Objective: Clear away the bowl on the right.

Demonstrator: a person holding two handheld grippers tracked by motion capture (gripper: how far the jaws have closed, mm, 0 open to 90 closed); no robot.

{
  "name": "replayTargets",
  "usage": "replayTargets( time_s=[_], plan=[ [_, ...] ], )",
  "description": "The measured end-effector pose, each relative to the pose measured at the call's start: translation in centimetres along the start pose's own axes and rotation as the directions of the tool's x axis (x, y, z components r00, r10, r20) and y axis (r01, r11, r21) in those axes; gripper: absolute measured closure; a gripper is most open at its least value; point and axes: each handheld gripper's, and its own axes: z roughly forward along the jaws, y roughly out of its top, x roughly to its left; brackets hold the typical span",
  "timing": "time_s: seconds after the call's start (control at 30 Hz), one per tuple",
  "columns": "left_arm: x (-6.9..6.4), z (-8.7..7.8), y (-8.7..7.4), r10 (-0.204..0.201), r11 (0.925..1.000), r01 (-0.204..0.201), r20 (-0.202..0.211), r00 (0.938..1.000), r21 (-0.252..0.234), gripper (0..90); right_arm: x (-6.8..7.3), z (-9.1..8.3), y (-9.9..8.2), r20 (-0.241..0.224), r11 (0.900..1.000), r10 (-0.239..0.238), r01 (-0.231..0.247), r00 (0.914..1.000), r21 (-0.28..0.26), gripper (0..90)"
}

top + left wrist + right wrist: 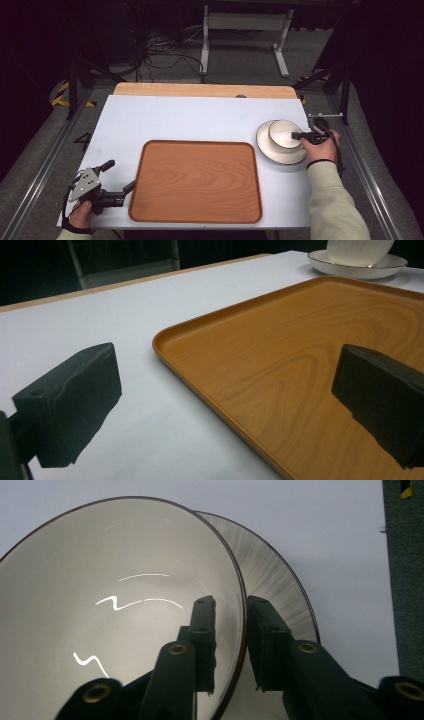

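At the left edge of the white bench the left gripper rests low beside the wooden tray, its fingers spread wide with nothing between them; in the left gripper view one finger sits over the bare bench and the other over the tray's near corner, so it looks merely parked. The tray itself lies in the middle, bare, with nothing loaded on it. Farther right, near the bench's right edge, a white bowl sits on a white plate, both apart from the tray. The right gripper has come in from the right side, and its fingers are pinching the bowl's wall: one finger inside the bowl, the other outside, with the dark rim running between them and almost no gap left on either side. The bowl appears tilted toward that camera, though whether it has left the plate cannot be told. Judged from this, the grasp on the bowl is just made; lifting it, carrying it leftward and setting it on the tray seem yet to come, and the plate is untouched.
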Motion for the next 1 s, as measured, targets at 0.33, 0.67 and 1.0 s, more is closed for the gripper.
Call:
replayTargets(
  time_s=[0.33,0.67,1.0],
  plan=[
    [0.0,0.01,0.0,0.0,1.0,0.0,0.0,1.0,0.0,0.2,0.23,0.01,-0.32,0.021,0.9983,0.052,-0.052,0.9984,-0.027,82.5],
    [0.02,0.01,0.01,0.002,1.0,-0.002,0.0,1.0,0.001,0.2,0.53,-0.07,-0.43,0.039,0.9926,0.118,-0.117,0.9922,-0.033,82.6],
    [0.01,0.01,0.01,0.001,1.0,-0.001,0.0,1.0,0.001,0.2,0.57,-0.26,-0.38,0.032,0.9836,0.179,-0.178,0.9833,-0.03,82.7]
  ],
)
